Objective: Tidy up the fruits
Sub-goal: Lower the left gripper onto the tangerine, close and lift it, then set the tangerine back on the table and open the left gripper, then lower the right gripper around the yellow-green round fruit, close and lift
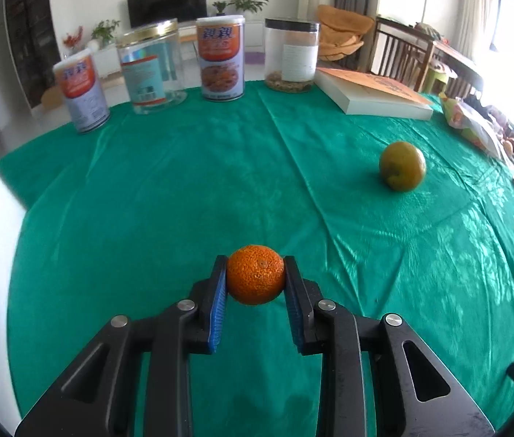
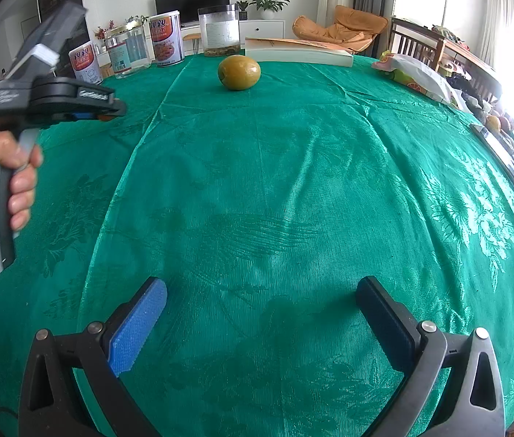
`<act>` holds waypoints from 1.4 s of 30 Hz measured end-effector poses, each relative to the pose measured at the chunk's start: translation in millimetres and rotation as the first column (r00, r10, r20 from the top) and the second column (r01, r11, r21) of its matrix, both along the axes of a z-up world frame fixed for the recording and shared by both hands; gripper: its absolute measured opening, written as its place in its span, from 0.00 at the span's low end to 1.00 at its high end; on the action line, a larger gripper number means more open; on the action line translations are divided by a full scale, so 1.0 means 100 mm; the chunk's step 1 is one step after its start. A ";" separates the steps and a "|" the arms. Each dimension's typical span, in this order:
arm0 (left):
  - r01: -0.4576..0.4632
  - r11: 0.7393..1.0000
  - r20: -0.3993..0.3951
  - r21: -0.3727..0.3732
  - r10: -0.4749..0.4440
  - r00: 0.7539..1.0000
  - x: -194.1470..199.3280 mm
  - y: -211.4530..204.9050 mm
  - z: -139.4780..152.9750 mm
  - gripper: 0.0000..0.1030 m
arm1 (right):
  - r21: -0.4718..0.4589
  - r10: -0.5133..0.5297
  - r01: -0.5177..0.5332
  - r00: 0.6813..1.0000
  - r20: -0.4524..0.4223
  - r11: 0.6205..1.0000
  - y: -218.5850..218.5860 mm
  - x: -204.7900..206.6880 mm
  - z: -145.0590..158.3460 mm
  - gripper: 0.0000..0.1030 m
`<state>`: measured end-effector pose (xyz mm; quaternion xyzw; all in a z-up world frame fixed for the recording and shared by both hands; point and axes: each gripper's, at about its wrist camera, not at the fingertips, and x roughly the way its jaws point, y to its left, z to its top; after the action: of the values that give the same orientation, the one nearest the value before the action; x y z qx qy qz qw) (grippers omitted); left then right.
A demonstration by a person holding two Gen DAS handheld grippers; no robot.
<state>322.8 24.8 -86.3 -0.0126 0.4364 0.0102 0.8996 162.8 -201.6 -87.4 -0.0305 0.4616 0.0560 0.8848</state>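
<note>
Left gripper (image 1: 255,273) is clamped on the orange (image 1: 255,274), so imo the move is to lift it straight up w/o squeezing harder, since it's only pinched near the tips of the blue pads (image 1: 220,291) and could roll out. Right gripper (image 2: 260,313) hangs wide open w/ nothing between the jaws, and the green fruit (image 2: 239,72) sits well ahead of it on the green tablecloth (image 2: 293,182), near the book (image 2: 298,56).

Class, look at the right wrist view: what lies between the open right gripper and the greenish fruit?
Only bare green tablecloth lies between the right gripper and the greenish fruit.
</note>
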 end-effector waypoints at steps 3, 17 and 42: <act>-0.001 1.000 -0.007 -0.001 0.001 1.000 -0.45 0.06 0.07 0.29 | 0.000 0.000 0.000 1.000 0.000 1.000 0.00 0.00 0.00 1.00; -0.032 0.999 0.025 0.028 0.032 0.999 -1.20 0.22 -0.21 0.36 | 0.000 0.000 0.000 1.000 0.000 1.000 0.00 0.00 0.00 1.00; -0.074 0.997 -0.023 0.026 0.074 0.997 -1.13 0.29 -0.29 0.95 | 0.078 0.045 -0.050 0.997 0.062 0.996 -0.12 0.79 0.27 0.98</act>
<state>209.7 53.8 -115.0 -0.0173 0.4462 0.0491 0.8934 242.1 -214.0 -60.8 -0.0077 0.4314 0.0944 0.8972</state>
